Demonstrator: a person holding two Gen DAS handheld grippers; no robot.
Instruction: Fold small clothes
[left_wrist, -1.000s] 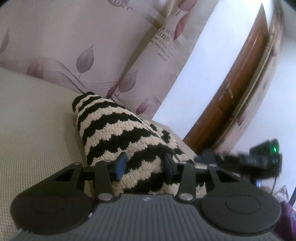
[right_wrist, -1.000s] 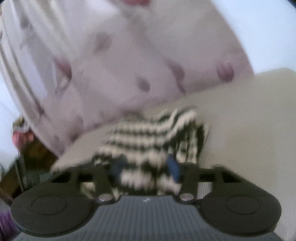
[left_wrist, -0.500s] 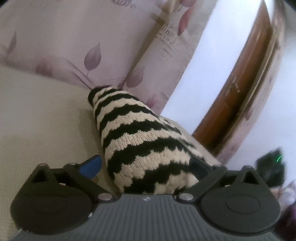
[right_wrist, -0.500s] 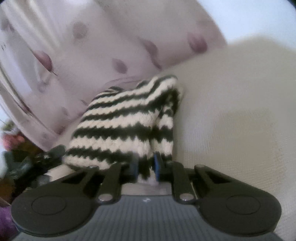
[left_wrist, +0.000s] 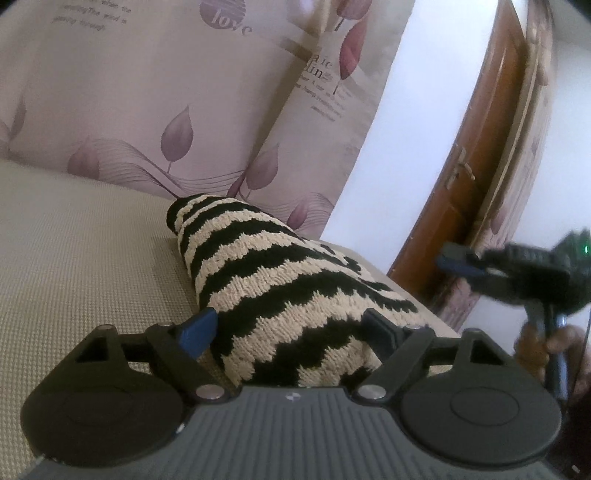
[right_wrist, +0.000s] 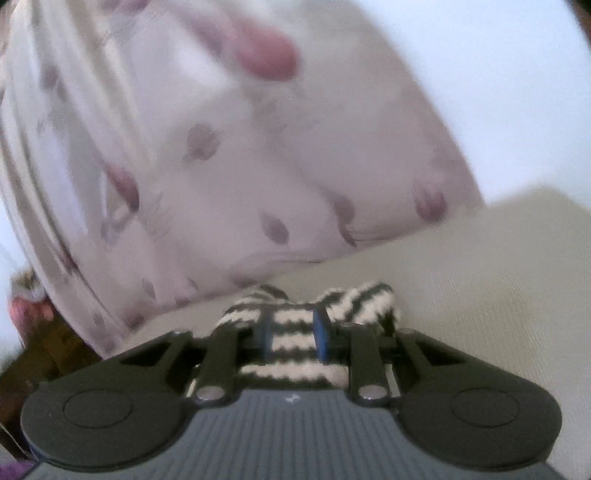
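One striped knitted garment (left_wrist: 280, 291) lies on one beige woven surface (left_wrist: 81, 266). Two grippers show: the left gripper (left_wrist: 291, 332) and the right gripper (left_wrist: 480, 266) (this one blurred). One leaf-printed curtain (left_wrist: 155, 96) hangs behind, beside one brown wooden door (left_wrist: 476, 155) with one handle (left_wrist: 461, 170).
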